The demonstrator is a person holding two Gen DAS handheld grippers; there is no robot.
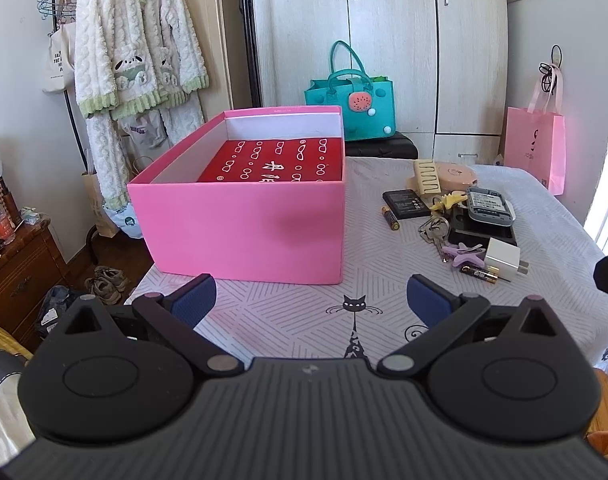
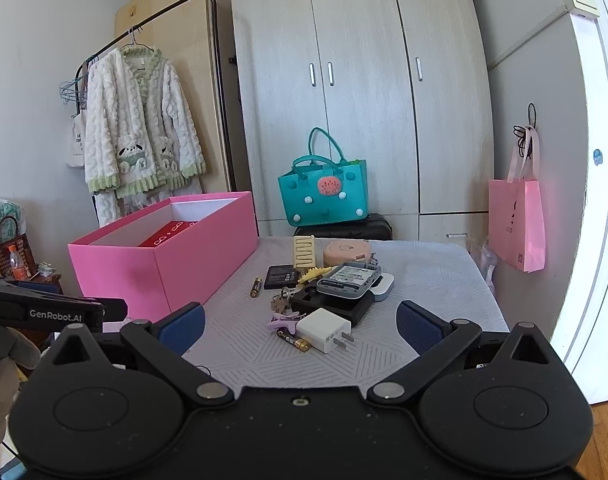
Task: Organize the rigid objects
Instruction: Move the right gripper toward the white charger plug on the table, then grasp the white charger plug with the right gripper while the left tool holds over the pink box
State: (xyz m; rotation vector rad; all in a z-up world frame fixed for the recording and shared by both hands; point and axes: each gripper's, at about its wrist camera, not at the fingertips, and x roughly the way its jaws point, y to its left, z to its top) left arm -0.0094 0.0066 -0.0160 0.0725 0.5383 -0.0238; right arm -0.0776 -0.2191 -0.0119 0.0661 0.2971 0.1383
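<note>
Wardrobe (image 2: 360, 100) with pale wood-grain doors fills the back wall, and beside it a clothes rack carries a fluffy white-and-green robe (image 2: 140, 132). Nearer stands the table (image 1: 288, 312), covered in a light cloth with a line pattern and a black cat drawing. On its left part sits an open pink box (image 1: 244, 224), white inside, with a red printed packet (image 1: 272, 162) lying flat on its floor. A teal tote bag (image 2: 324, 196) rests on a dark stool behind the table, and a pink paper bag (image 2: 516, 224) hangs on the right wall.

Both grippers hover above the near edge of the table with jaws spread wide and nothing between them: the left gripper (image 1: 311, 300) faces the box's front wall, the right gripper (image 2: 300, 326) faces the clutter.

That clutter lies in a loose heap to the right of the box, apart from it: a black tray (image 2: 336, 306) with a grey handset (image 2: 348, 280) lying across it, a round pink case (image 2: 346, 252), a flat black battery pack (image 2: 280, 276), a cream hair claw (image 2: 303, 252), a white plug charger (image 2: 324, 330), a bunch of keys (image 2: 281, 300), a purple star clip (image 2: 282, 320), and two small batteries, one (image 2: 256, 287) near the box, one (image 2: 293, 340) touching the charger.
</note>
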